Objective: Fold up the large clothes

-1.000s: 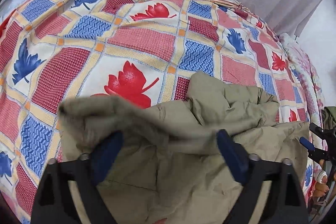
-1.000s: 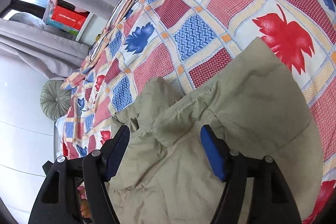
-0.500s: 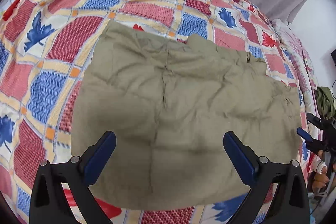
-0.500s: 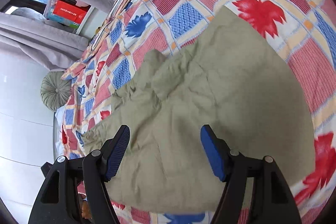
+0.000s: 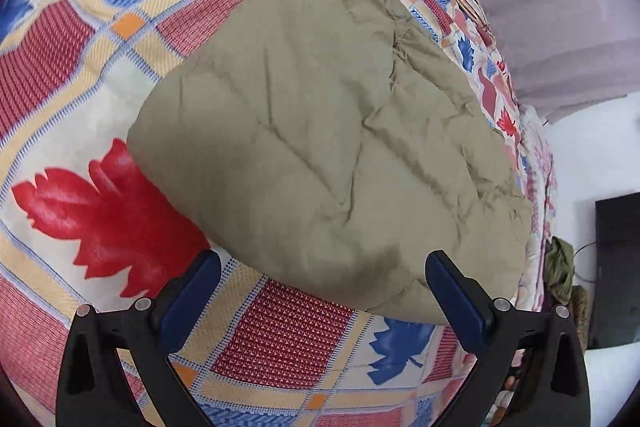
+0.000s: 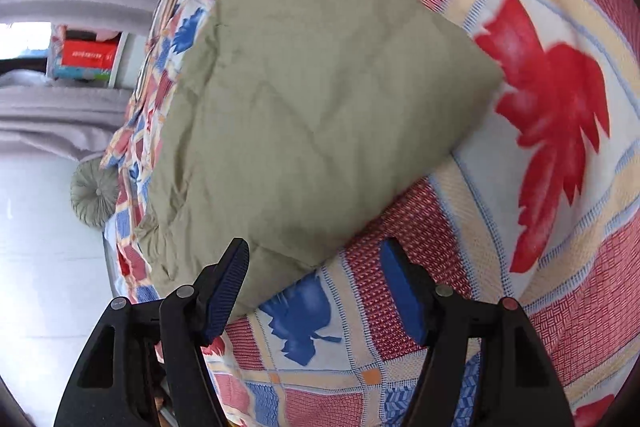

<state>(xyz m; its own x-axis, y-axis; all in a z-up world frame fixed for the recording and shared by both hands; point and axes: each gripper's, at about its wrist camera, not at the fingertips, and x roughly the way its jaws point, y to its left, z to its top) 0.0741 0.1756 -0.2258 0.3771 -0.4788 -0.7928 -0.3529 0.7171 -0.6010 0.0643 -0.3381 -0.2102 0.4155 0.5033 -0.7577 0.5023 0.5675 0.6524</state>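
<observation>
We see the olive quilted jacket (image 5: 320, 131) lying folded on the patchwork bedspread (image 5: 72, 39) just ahead of both grippers, its long axis running away from us toward the far bed edge; its near hem sits between the left gripper (image 5: 320, 291) fingers and by the left finger of the right gripper (image 6: 316, 287), so neither hand is clearly nearer. The left gripper is spread wide and holds nothing; the right gripper's jaws are closing on bare bedspread. We judge the puffy, stitched, wrinkled fabric soft and springy
</observation>
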